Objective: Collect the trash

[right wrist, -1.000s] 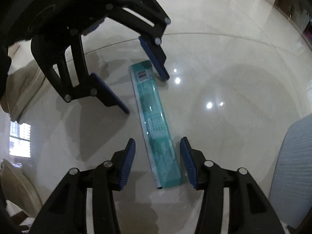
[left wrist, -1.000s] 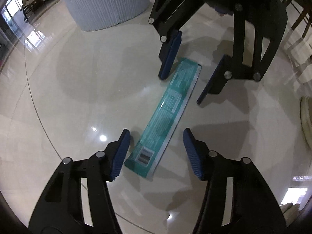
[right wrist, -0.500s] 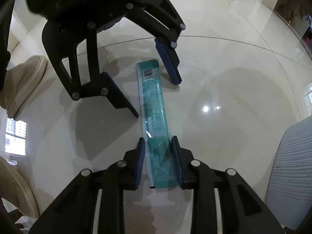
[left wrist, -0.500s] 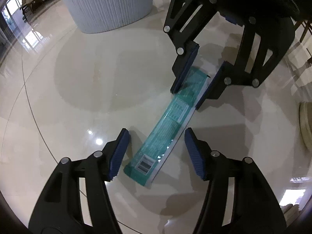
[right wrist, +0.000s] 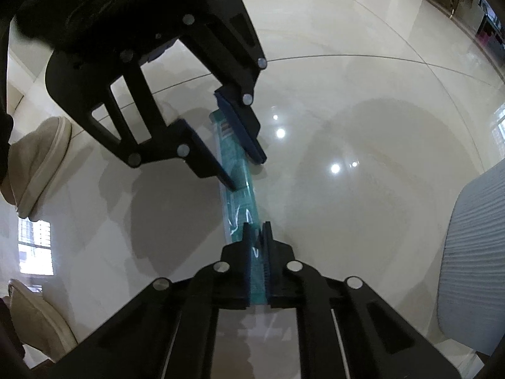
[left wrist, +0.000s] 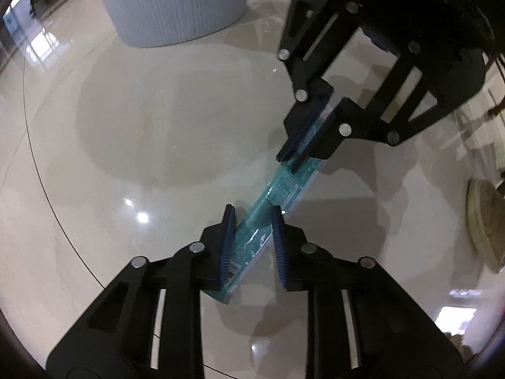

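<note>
A long teal wrapper [left wrist: 277,195] stretches between my two grippers over the glossy cream floor. My right gripper [right wrist: 256,232] is shut on one end of the wrapper [right wrist: 240,186]. In the left wrist view the right gripper [left wrist: 288,164] shows at the upper right, clamped on the far end. My left gripper [left wrist: 251,218] has narrowed around the barcode end, with a small gap still showing beside the right pad. In the right wrist view the left gripper [right wrist: 247,175] hangs over the far end, its pads on either side of the wrapper.
A white ribbed round bin [left wrist: 170,3] stands on the floor at the back; it also shows in the right wrist view [right wrist: 476,271]. Beige slippers [right wrist: 34,164] lie at the left, one also in the left wrist view [left wrist: 483,221].
My right gripper closed fully on its end of the wrapper. My left gripper narrowed from wide open around the barcode end. The wrapper's near end looks raised off the floor.
</note>
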`<state>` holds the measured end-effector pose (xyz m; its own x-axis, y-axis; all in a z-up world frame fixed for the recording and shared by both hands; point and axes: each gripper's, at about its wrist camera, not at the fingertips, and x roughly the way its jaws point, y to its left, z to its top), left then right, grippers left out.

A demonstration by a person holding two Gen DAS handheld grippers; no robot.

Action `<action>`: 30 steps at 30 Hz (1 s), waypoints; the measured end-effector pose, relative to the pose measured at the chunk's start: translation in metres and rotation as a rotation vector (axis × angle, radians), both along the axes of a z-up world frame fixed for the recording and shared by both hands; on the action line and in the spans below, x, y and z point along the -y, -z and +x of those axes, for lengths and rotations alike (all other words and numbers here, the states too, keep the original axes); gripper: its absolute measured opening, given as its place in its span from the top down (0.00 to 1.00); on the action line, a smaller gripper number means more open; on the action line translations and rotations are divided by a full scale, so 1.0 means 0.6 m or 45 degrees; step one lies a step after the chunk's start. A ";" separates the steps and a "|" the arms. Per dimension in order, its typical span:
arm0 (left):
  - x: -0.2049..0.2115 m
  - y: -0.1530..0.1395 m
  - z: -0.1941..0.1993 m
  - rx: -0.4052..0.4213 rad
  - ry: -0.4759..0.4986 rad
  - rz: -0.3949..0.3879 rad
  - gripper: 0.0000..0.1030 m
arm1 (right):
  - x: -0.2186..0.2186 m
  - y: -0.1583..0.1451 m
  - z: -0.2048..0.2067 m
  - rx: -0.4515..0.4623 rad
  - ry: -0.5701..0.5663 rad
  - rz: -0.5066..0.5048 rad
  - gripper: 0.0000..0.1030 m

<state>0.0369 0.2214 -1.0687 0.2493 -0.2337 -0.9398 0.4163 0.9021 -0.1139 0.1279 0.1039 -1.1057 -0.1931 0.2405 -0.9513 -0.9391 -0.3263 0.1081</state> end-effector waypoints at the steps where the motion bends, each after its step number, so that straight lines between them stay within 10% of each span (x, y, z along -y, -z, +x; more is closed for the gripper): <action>1: -0.003 -0.001 0.007 -0.007 0.003 -0.003 0.82 | 0.002 0.006 -0.008 -0.001 0.004 -0.004 0.95; 9: -0.003 -0.106 0.031 -0.084 0.001 -0.041 0.86 | -0.006 -0.106 -0.002 -0.023 0.109 -0.059 0.96; 24: -0.064 -0.675 0.141 0.028 -0.043 -0.126 0.96 | -0.098 -0.720 0.110 0.105 0.135 -0.056 1.00; 30: -0.054 -0.771 0.293 0.136 -0.081 -0.203 0.96 | -0.063 -0.816 0.264 0.121 0.259 -0.042 1.00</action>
<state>0.2125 0.2541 -0.6063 0.3642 -0.3580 -0.8598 0.3766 0.9009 -0.2156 0.2865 0.1417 -0.6163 -0.0531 0.2340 -0.9708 -0.9916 -0.1272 0.0236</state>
